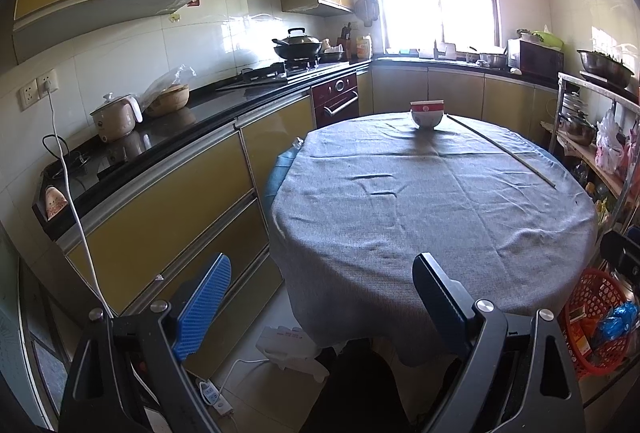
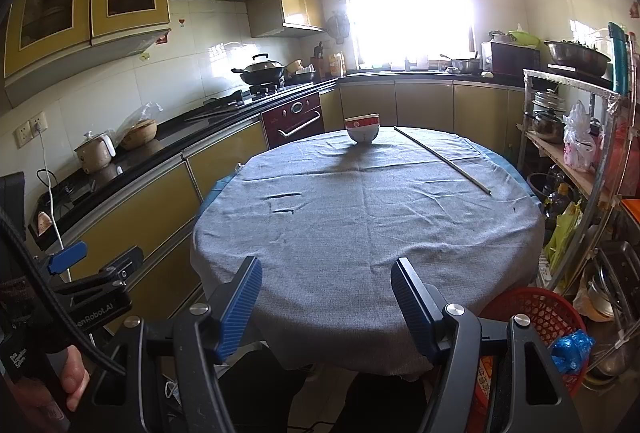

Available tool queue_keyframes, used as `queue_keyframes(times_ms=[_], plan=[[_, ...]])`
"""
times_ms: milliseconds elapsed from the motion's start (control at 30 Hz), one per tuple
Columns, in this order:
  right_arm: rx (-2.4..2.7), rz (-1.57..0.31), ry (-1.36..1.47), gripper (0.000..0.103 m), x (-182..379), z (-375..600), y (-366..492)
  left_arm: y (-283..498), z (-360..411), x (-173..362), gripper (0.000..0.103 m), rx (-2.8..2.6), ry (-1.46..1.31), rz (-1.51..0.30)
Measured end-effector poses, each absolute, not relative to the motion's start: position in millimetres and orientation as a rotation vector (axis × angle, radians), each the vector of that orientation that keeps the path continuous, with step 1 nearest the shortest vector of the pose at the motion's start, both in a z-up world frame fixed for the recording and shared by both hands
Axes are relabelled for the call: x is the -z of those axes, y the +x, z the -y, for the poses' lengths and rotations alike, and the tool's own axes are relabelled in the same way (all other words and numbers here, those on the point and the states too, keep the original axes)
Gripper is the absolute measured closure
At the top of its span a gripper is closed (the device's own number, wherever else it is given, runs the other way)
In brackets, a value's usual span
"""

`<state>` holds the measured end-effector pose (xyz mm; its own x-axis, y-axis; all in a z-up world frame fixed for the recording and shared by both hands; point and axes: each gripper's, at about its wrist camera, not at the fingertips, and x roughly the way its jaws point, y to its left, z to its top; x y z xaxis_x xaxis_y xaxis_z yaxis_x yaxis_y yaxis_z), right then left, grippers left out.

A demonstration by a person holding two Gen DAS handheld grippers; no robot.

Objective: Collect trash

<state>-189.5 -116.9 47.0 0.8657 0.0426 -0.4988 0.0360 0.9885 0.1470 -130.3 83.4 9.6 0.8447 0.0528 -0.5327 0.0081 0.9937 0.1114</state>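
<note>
Both grippers hovered at near edge of round table (image 1: pixel 440 193), grey tablecloth (image 2: pixel 360 225) over it. Left gripper (image 1: pixel 320 297) spread wide, nothing between blue pads, aimed down over table edge and floor gap beside yellow cabinets (image 1: pixel 168 217). Right gripper (image 2: pixel 326 297) also spread, somewhat narrower, nothing pinched, aimed across cloth.

On table: red-and-white bowl (image 2: pixel 362 129) at far side, upright, apart from long thin stick (image 2: pixel 442 159) lying diagonal on right half of cloth. Neither touched by either gripper.

Trash side: red mesh basket (image 2: pixel 536 309) on floor just right of table, near right gripper's outer finger, blue crumpled bag (image 2: pixel 572 351) inside against rim. Same basket (image 1: pixel 592 297) seen at right edge of left view, with more packaging in it.

Left gripper body (image 2: pixel 100 285) seen at left edge of right view, held by a hand (image 2: pixel 74 381). White power strip (image 1: pixel 216 399) and cable on floor below left gripper.
</note>
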Motion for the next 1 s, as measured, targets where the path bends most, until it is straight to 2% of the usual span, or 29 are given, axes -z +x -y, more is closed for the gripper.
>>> queue_keyframes(times_ms=[367,733,1000], plan=[[-0.013,-0.475,0.148,0.032,-72.3,122.1,-167.6,-110.0,-85.8,-2.6,0.011,-0.05,0.097,-0.626],[0.025,-0.47,0.127,0.032,-69.5,144.4,-141.6,-64.0,-43.3,-44.2,0.011,-0.011,0.067,-0.587],[0.045,-0.457,0.125,0.032,-77.8,163.7,-104.4,-24.0,-26.4,-48.7,0.011,0.001,0.098,-0.588]])
